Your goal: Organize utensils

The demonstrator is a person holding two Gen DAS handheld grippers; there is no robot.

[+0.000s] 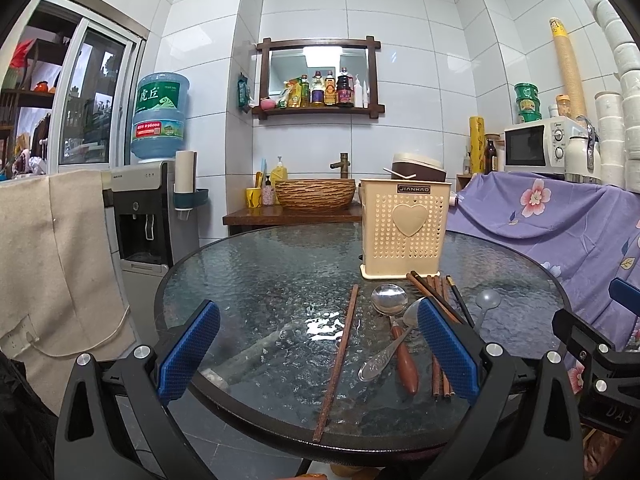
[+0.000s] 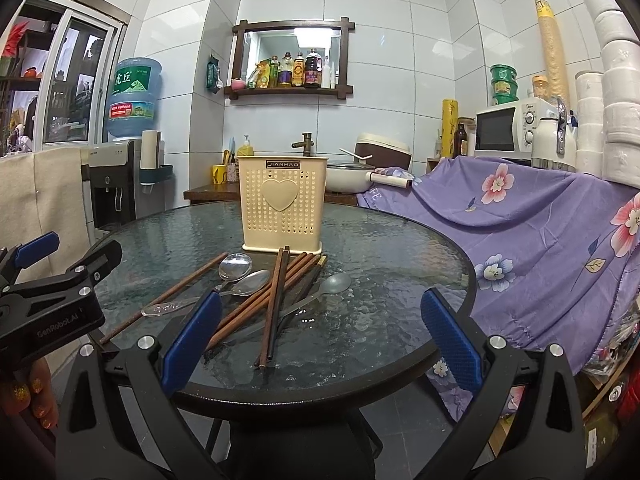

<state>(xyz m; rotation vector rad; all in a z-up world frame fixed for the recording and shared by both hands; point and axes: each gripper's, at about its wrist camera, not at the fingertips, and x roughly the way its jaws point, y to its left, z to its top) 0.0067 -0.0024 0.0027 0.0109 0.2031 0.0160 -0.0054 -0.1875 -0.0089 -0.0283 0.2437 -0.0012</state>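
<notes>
Your glass desk point(image 1: 260, 264) fills mid-frame — cream holder point(image 1: 404, 232) upright, chopsticks point(image 2: 276, 300) scattered; left hand-held gripper point(image 1: 318, 354) and right hand-held gripper point(image 2: 320, 344) both spread, empty.

Left half of glass table point(image 1: 248, 272) bare, open to reach from the near edge. Utensil holder point(image 1: 405, 232) stands upright at the far side, open top unobstructed. Just in front of it the chopstick pile point(image 2: 276, 296) and spoons point(image 2: 244, 280) crowd the middle; 1 single chopstick point(image 1: 340, 356) lies apart, free glass on its left side. Purple cloth point(image 2: 552, 240) hems in the right rim.
</notes>
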